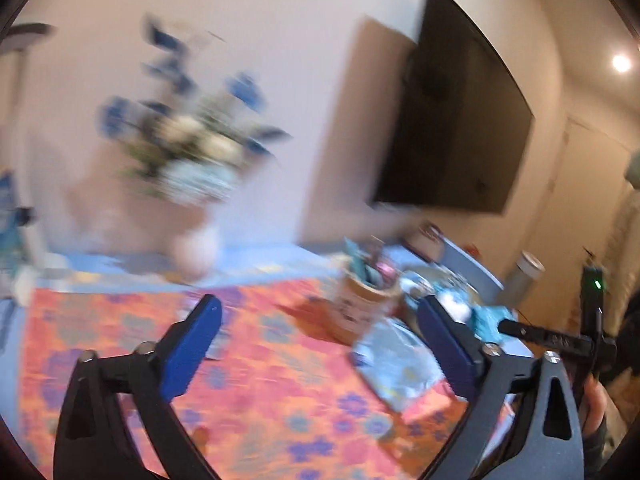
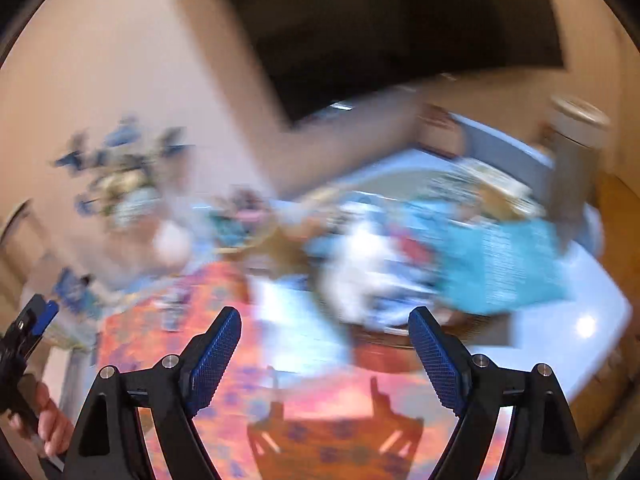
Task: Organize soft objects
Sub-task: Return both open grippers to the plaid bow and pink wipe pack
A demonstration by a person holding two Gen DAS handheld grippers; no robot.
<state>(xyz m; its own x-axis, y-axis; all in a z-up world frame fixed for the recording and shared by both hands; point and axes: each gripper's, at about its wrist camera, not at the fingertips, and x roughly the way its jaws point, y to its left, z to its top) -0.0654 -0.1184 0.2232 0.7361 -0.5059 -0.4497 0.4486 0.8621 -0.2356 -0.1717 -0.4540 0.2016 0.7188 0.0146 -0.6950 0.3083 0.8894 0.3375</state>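
Both views are smeared by motion blur. My left gripper (image 1: 320,340) hangs open and empty over an orange floral cloth (image 1: 260,380) spread on the table. A pale blue patterned cloth (image 1: 396,368) lies folded on it, just inside the right finger. My right gripper (image 2: 326,344) is open too, with nothing between its pads. Beyond it lies a pile of soft things, with a white and blue bundle (image 2: 368,268) and a teal cloth (image 2: 504,264), on what looks like a woven tray. The pale blue cloth (image 2: 296,328) lies ahead of the left finger.
A vase of blue and white flowers (image 1: 192,148) stands at the back of the table. A wooden cup (image 1: 360,304) with small items stands beside the pile. A dark screen (image 1: 460,120) hangs on the wall. A grey cylinder (image 2: 576,148) stands beyond the table's right end. A hand (image 2: 48,416) shows at the left edge.
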